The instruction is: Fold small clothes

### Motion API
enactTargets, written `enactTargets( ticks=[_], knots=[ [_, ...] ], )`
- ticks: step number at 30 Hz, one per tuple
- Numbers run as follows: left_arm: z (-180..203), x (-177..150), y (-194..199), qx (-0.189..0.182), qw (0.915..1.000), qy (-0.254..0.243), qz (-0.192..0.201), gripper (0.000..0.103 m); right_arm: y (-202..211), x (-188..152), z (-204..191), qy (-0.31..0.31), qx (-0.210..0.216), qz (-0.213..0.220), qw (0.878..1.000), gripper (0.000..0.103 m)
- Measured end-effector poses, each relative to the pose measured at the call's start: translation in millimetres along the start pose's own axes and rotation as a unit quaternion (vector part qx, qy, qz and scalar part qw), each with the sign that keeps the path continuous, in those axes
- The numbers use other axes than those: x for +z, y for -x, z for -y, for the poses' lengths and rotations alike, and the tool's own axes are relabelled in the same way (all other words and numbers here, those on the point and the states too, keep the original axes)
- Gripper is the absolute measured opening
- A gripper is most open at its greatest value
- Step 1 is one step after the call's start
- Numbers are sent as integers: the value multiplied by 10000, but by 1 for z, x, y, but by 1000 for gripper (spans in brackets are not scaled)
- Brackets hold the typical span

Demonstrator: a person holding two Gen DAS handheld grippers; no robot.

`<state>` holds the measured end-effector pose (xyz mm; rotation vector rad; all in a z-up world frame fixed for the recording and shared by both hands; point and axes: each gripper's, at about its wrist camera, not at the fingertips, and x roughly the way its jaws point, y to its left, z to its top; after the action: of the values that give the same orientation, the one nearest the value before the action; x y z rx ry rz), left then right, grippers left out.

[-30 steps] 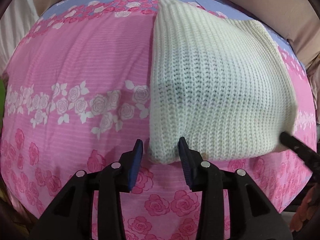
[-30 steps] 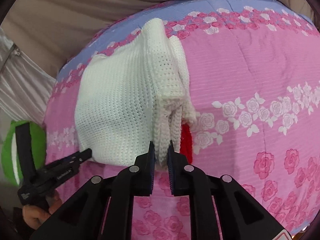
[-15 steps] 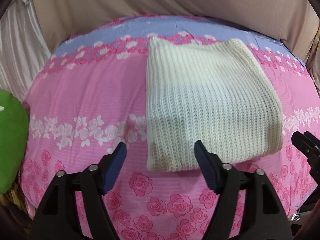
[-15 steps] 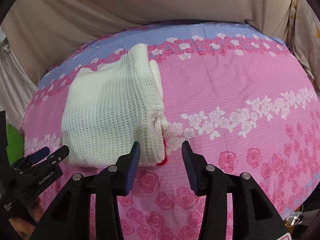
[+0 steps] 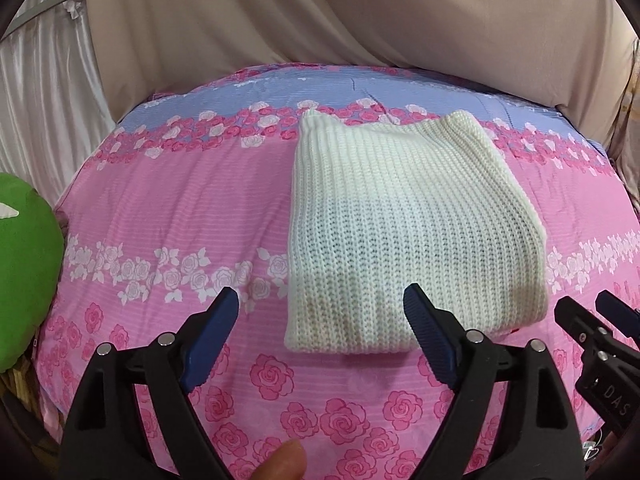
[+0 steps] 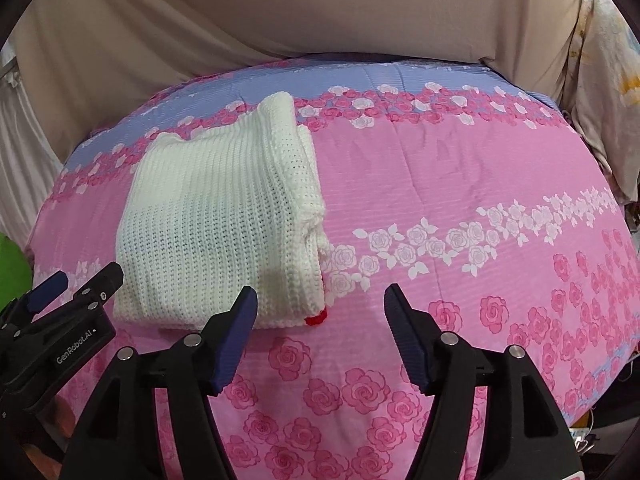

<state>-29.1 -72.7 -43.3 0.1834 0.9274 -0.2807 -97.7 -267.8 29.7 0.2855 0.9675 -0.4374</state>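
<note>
Looking through the left wrist cam: the white knit garment [image 5: 404, 232] lay folded into a compact rectangle on the pink rose bedsheet [image 5: 180, 200]. The left hand-held gripper [image 5: 320, 316] hung spread wide w/ nothing held, just short of the garment's near edge. Fold looked basically done; maybe a tidy-up left. A green cushion [image 5: 24, 272] sat well left of the garment, not in the way.

Right wrist cam: the right hand-held gripper [image 6: 320, 308] was also spread & empty, near the garment's [image 6: 216, 224] near-right corner. A bit of red trim [image 6: 316, 318] poked out there, and layered edges showed on the garment's right side. Beige cloth [image 6: 280, 8] hung beyond it.
</note>
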Motion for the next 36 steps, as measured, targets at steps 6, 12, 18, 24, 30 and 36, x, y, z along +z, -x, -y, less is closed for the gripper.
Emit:
enactTargets(
  ticks=[6,12,18,24,30,36],
  knots=[
    [-3,-3,0,79,9999,117,-11,82,3,-1,-11,180,-108,73,9998,65],
    [3,-7,3,141,9999,61,16,82,7,-1,-19,282,-112,152,9994,66],
    [11,-10,7,107,9999,-70,45,82,9,-2,-23,356,-76,154,9992,66],
    [14,-11,9,141,9998,-106,35,82,9,-6,-26,390,-68,117,9991,67],
    [14,-11,9,176,9998,-75,1,82,9,-7,-26,356,-62,88,9993,67],
    [15,-12,9,203,9998,-51,-3,82,8,-8,-26,311,-60,72,9995,67]
  ],
)
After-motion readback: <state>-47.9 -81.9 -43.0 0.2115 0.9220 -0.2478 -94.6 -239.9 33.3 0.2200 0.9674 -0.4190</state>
